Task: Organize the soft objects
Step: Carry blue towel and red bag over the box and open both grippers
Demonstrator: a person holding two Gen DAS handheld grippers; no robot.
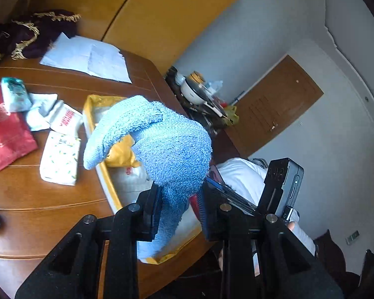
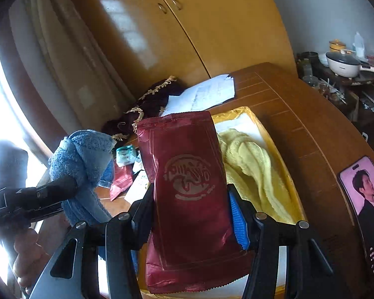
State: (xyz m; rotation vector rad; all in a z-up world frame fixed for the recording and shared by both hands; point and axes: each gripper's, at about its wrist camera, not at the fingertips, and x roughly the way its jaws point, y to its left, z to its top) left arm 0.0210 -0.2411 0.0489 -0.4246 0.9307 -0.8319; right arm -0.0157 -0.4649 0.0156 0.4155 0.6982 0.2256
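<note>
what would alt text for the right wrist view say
The right gripper holds a dark red foil packet upright above a yellow tray that holds a yellow towel. At left, the left gripper holds a blue towel over the wooden table, where a phone lies at right.

My left gripper [image 1: 178,206] has its fingers clamped on a blue towel [image 1: 162,144]; my right gripper [image 2: 190,214] pinches a red packet [image 2: 189,186], upright.
</note>
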